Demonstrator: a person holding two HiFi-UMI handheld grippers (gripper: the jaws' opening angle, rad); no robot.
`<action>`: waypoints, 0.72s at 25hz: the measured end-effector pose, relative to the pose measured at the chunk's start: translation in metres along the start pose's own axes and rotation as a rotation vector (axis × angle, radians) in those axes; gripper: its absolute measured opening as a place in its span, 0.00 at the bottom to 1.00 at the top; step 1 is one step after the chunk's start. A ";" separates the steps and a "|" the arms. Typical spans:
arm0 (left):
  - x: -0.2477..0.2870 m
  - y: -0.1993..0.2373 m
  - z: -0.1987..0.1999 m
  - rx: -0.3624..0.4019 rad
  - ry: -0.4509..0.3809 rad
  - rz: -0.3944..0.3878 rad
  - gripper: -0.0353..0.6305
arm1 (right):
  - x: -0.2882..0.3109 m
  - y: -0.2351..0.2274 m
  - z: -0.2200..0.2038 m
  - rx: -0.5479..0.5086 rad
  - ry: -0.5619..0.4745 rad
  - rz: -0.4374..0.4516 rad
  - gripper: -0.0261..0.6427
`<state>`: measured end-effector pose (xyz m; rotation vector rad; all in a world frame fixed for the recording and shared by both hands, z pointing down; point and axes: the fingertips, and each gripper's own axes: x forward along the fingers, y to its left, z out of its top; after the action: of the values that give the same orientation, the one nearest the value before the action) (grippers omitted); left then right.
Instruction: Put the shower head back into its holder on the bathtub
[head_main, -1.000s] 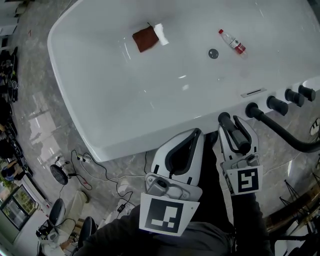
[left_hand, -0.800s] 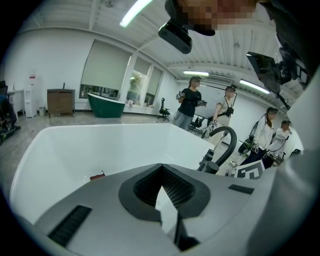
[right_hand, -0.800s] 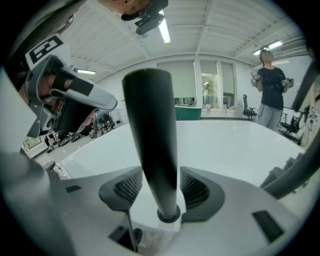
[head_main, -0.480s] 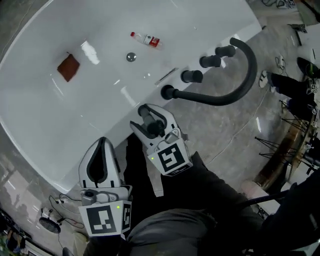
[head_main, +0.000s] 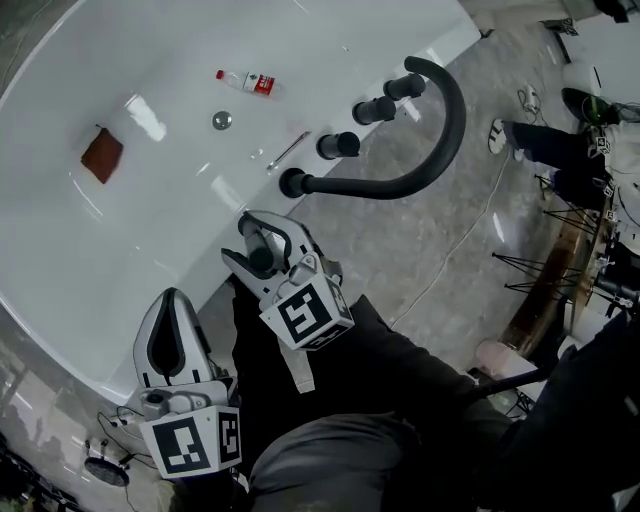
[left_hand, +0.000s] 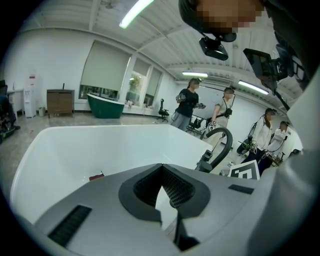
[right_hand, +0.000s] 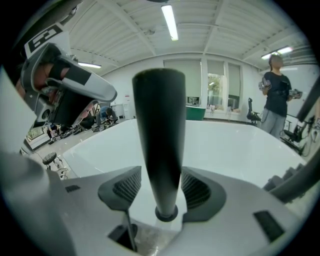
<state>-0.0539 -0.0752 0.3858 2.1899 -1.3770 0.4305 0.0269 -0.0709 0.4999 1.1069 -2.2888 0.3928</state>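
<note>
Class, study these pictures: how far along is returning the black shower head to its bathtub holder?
Done, it seems: the black cylindrical shower head stands upright in the round black holder on the rim of the white bathtub. In hand: nothing; the right gripper has its jaws apart around it, pads off. The left gripper is shut and empty. Left: probably only drawing the right gripper away.

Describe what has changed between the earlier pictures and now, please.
The right gripper opened its jaws and let go of the shower head. The handle now stands free between the jaws, in the holder on the bathtub rim. Unchanged: the left gripper is shut and empty, and the water bottle and brown cloth lie in the tub.
</note>
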 end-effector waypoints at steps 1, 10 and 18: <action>0.000 0.000 0.000 -0.001 0.000 0.001 0.06 | 0.000 0.000 0.000 -0.002 -0.001 -0.001 0.40; -0.002 0.003 0.002 -0.003 -0.003 0.003 0.06 | -0.001 -0.002 0.006 -0.012 -0.015 -0.014 0.40; -0.006 0.002 -0.001 -0.002 -0.004 0.011 0.06 | -0.004 -0.001 0.010 -0.022 -0.023 -0.017 0.35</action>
<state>-0.0585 -0.0709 0.3835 2.1832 -1.3919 0.4285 0.0259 -0.0736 0.4892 1.1251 -2.2971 0.3490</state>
